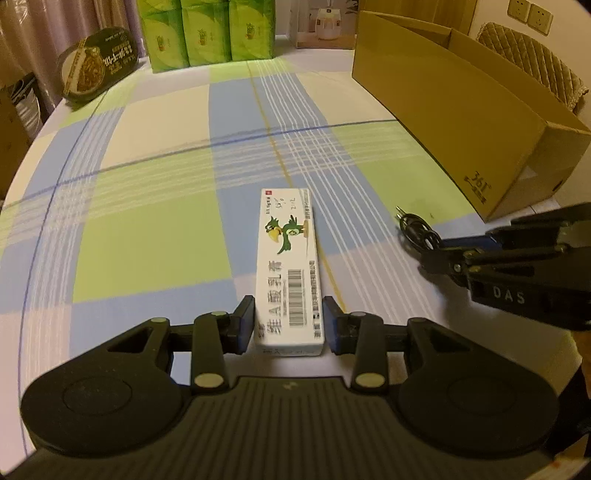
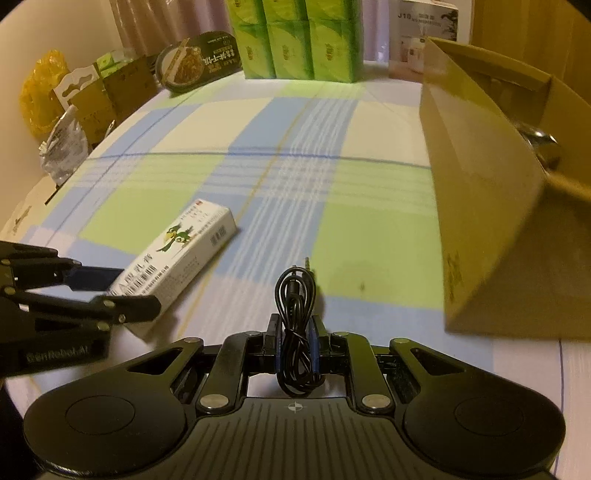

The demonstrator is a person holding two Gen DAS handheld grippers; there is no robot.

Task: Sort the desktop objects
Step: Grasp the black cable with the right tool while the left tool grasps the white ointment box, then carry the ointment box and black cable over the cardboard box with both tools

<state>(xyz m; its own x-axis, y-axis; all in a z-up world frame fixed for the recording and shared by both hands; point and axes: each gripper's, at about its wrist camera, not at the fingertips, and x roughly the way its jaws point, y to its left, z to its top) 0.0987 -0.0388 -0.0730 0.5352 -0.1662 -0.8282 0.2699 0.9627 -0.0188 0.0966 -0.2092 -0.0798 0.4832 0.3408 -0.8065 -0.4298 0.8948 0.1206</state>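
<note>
Presently, my left gripper [image 1: 288, 323] is closed on the near end of the white carton [image 1: 290, 269]; the pads sit against its two long sides. The carton's long axis runs straight ahead from the jaws, its far end pointing across the checked tablecloth [image 1: 155, 236]. My right gripper [image 2: 295, 345] is nearly closed and pinches a coiled black cable [image 2: 295, 325], whose loops and plug stick out ahead of the fingers. The open cardboard box [image 1: 461, 107] stands on the right side of the table, its long side wall facing both grippers. In the right wrist view the box [image 2: 491, 206] rises just right of the cable, so I judge the right hand the nearer of the two. Each item would have to travel rightward and clear the box's top edge. The green packs [image 1: 207, 33] and the food bowl [image 1: 98, 62] stand well apart at the far edge.
</note>
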